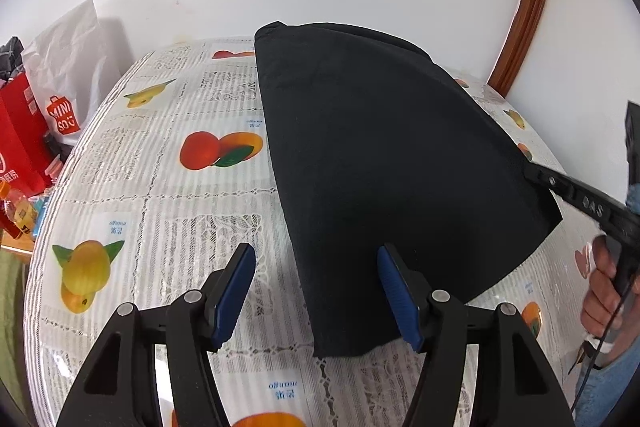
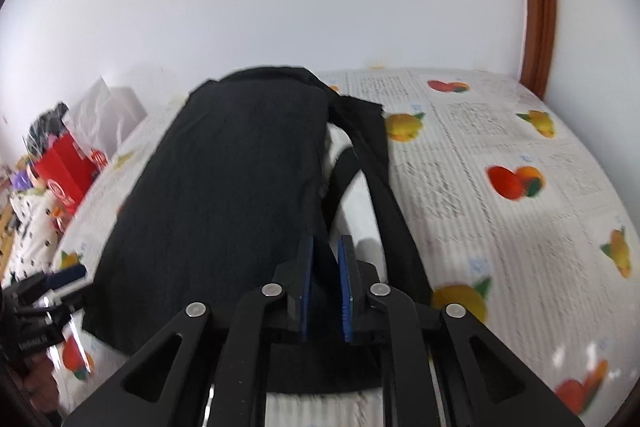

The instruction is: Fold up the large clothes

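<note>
A black garment point(image 1: 380, 155) lies folded on the table with the fruit-print cloth point(image 1: 160, 187). My left gripper point(image 1: 317, 247) hovers open over the garment's near left corner. Its right finger is above the cloth and its left finger above the bare tablecloth, with nothing gripped. My right gripper point(image 2: 325, 241) sits at the garment's point(image 2: 224, 187) right edge. Its blue pads point(image 2: 345, 275) stand a narrow gap apart with black cloth showing between and under them. A strip of the garment's edge point(image 2: 392, 195) is raised off the table ahead of it. In the left wrist view the right gripper's finger point(image 1: 560, 187) touches that edge.
A red bag point(image 1: 20, 131), a white Miniso bag point(image 1: 68, 119) and bottles point(image 1: 16, 211) crowd the table's left side. A white wall stands behind, with a wooden door frame point(image 1: 528, 7) at the right. A person's hand point(image 1: 604, 291) holds the right gripper's handle.
</note>
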`<state>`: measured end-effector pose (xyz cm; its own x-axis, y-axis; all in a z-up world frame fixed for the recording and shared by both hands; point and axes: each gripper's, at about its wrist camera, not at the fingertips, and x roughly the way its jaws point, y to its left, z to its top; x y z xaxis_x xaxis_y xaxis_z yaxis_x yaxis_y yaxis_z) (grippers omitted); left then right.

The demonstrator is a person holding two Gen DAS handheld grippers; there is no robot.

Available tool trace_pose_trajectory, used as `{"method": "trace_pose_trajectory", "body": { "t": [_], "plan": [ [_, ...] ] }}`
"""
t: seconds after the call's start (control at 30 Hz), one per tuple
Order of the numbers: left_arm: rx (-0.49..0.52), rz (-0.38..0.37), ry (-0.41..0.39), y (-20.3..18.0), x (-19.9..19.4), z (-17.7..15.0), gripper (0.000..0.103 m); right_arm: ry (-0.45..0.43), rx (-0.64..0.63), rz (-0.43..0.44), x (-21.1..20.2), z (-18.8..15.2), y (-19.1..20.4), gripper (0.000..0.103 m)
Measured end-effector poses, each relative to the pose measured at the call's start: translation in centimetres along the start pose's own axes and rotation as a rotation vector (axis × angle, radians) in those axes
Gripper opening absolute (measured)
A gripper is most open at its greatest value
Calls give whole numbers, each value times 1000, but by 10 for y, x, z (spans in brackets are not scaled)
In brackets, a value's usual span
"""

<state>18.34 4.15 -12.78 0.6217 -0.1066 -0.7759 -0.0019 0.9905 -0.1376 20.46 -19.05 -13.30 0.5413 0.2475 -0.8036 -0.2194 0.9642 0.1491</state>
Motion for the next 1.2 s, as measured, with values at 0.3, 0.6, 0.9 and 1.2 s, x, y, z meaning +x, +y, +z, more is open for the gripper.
{"method": "trace_pose_trajectory", "body": {
  "t": [0.3,0.6,0.9,1.2],
  "plan": [
    [-14,11,-39,-8,-39,-15,61,76,-16,-155,-41,-30,-1,33],
    [-12,22,-102,-29,-94,-30,67,14,-11,-194,-118,-38,20,57],
    [30,80,-215,-56,-158,-44,84,-85,18,-247,-191,-58,20,92],
    [75,104,-246,-80,-192,-64,91,-135,3,-309,-239,-85,25,102]
  ]
}}
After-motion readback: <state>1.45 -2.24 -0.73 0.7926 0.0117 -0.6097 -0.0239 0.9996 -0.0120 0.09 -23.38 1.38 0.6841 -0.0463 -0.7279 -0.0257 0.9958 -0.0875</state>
